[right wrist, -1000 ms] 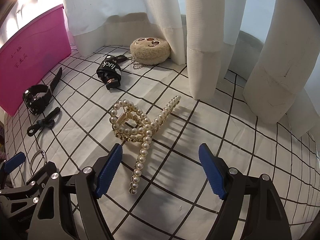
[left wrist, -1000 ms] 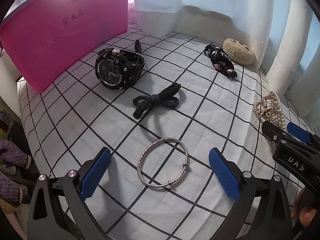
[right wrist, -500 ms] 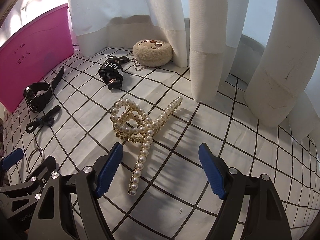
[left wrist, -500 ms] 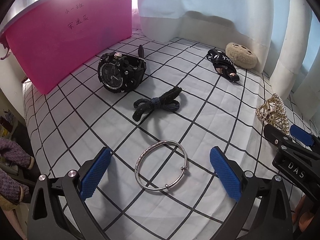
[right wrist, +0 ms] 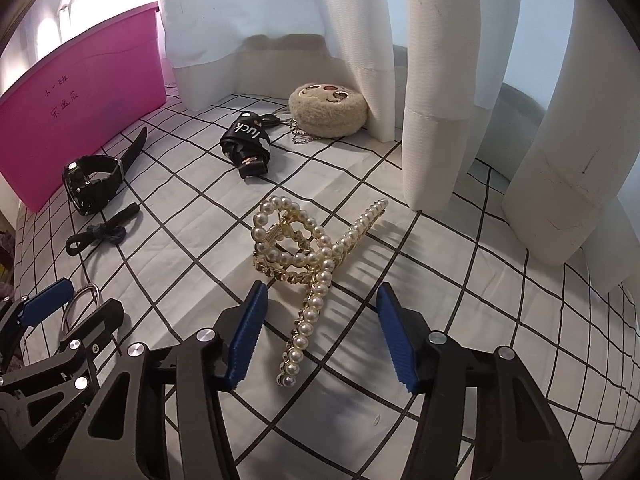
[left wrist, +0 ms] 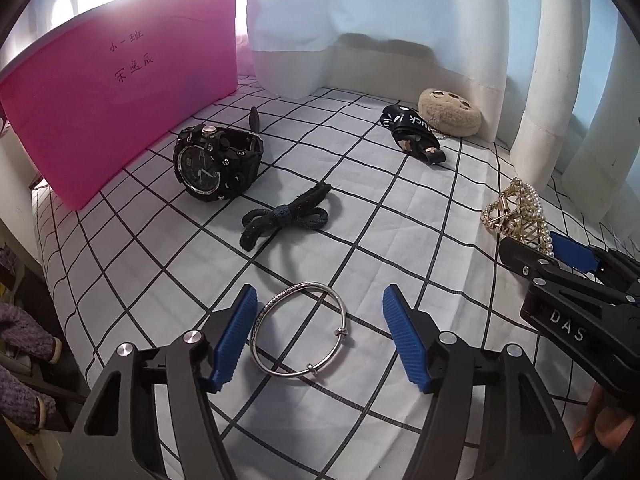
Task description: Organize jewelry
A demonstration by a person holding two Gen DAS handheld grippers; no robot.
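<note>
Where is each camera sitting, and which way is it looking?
Left wrist view: sits on the left gripper, looking down along its closing blue fingers at the bangle lying between them; a purple sleeve shows at the left edge.
Right wrist view: sits on the right gripper, looking down along its closing fingers at the pearl clip, whose tail lies between them; no hand shows.
Shared: both see the pink box, watch, plush pouch, checked cloth, and each other's gripper.
</note>
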